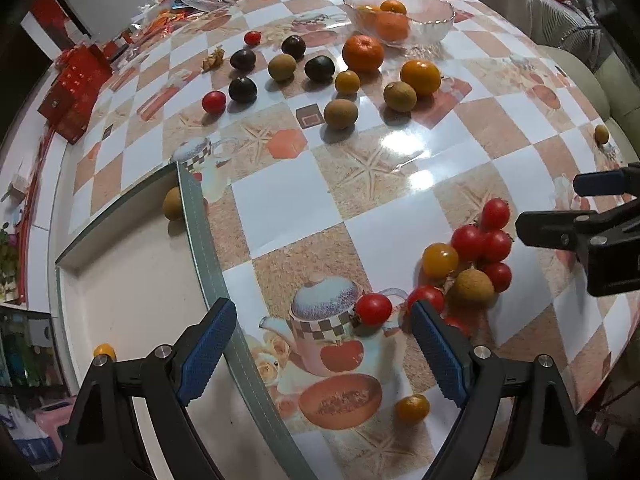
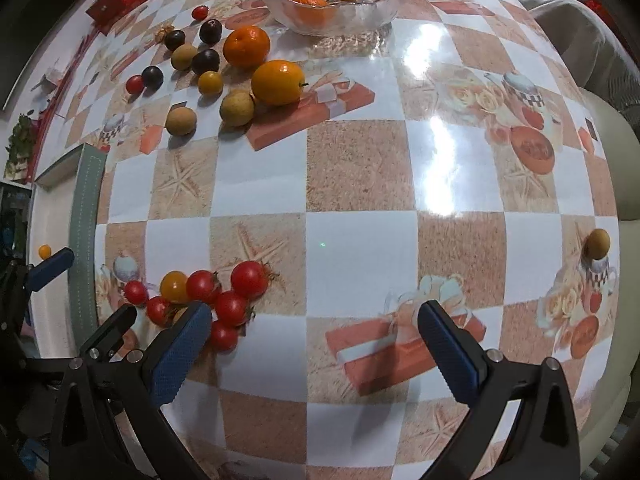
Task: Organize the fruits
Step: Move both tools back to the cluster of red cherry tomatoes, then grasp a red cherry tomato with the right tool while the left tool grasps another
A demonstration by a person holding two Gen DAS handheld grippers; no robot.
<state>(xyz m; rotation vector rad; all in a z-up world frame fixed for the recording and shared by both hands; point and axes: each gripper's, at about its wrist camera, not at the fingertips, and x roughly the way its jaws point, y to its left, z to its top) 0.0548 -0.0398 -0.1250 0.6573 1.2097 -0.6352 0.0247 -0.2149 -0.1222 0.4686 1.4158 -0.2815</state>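
Observation:
A glass bowl (image 1: 432,24) (image 2: 372,8) at the far side holds three orange fruits. Before it lie loose oranges (image 1: 362,53) (image 2: 246,46), brown longans (image 1: 341,113), dark plums (image 1: 242,90) and small tomatoes (image 1: 213,102). A cluster of red cherry tomatoes (image 1: 480,240) (image 2: 236,296) with a yellow one (image 1: 440,260) lies near both grippers. My left gripper (image 1: 322,346) is open and empty, low over the table by a single red tomato (image 1: 373,309). My right gripper (image 2: 314,338) is open and empty, just right of the cluster; it also shows in the left wrist view (image 1: 560,208).
A white tray with a green rim (image 1: 200,220) (image 2: 86,216) sits at the left, with a longan (image 1: 173,203) and a small yellow fruit (image 1: 105,351) in it. A lone longan (image 2: 598,243) lies near the table's right edge. Red boxes (image 1: 74,92) stand far left.

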